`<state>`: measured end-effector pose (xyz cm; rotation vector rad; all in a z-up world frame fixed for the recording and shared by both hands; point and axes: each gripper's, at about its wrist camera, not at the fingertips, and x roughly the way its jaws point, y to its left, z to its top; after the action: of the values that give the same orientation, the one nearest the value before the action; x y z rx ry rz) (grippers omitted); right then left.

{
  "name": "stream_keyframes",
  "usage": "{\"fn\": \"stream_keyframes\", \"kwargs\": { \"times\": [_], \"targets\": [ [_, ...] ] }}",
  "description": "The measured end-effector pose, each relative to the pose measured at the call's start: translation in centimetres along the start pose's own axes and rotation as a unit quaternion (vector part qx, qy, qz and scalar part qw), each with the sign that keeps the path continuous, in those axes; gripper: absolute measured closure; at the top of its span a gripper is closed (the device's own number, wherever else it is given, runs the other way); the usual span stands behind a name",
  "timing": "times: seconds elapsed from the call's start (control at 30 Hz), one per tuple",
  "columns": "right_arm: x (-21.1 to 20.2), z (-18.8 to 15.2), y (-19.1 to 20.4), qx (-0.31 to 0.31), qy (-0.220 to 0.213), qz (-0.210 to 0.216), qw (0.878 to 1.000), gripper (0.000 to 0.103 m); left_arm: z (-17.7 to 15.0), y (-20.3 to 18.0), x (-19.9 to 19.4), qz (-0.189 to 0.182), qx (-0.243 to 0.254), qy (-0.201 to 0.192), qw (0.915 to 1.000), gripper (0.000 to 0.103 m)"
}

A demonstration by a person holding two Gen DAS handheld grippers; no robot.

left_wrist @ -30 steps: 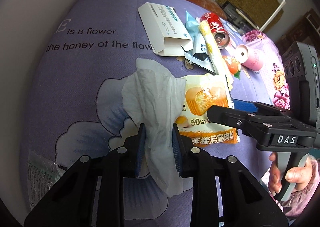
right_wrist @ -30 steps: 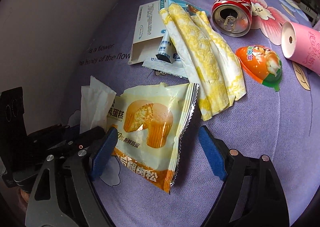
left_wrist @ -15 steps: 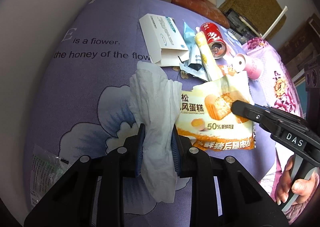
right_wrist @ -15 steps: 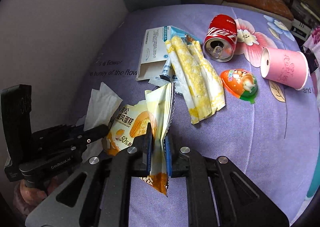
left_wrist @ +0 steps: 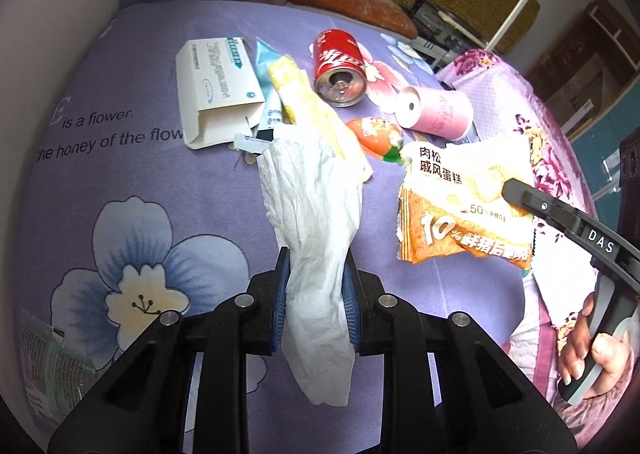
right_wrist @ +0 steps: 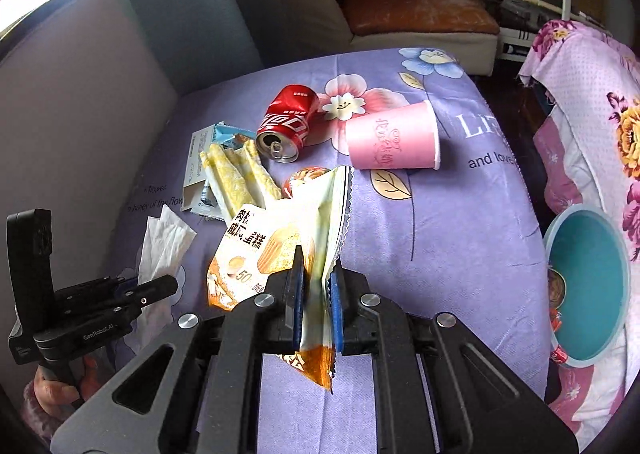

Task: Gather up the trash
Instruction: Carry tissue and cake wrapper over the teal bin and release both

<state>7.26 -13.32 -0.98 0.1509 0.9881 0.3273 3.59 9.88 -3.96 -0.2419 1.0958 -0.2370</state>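
Both grippers are now higher above the purple bedsheet [left_wrist: 168, 182] than one second ago, and the cake wrapper [left_wrist: 460, 210], which lay flat then, hangs lifted. From the left wrist view, the left gripper [left_wrist: 314, 302] has its jaws closed tight on a white tissue [left_wrist: 316, 214], which stands up between the blue pads and droops below them. To the right, the right gripper [left_wrist: 516, 190] holds the wrapper in the air. Farther away lie a white box [left_wrist: 216, 90], a red can [left_wrist: 340, 70] and a pink cup [left_wrist: 436, 110]. From the right wrist view, the right gripper [right_wrist: 316, 294] has its jaws nearly shut, pinching the wrapper [right_wrist: 280, 246]; the can [right_wrist: 286, 126] and cup [right_wrist: 394, 138] lie beyond, and a teal bin [right_wrist: 588, 286] is at the right.
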Motion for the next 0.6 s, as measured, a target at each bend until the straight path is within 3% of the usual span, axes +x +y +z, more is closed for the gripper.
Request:
{"fn": "stream_keyframes", "kwargs": {
  "times": [0.27,0.6],
  "targets": [
    [-2.6,-0.9,-6.9,0.055,-0.031,-0.034,0.997,0.092,1.1,-6.6,3.1,-0.006,0.061,0.024,0.9978,0.078],
    [-4.9,-2.1,-13.5,0.105,-0.065,-0.050,0.991,0.092,2.7,-15.7,7.3,0.000,0.140,0.049,0.9889,0.078]
  ]
}}
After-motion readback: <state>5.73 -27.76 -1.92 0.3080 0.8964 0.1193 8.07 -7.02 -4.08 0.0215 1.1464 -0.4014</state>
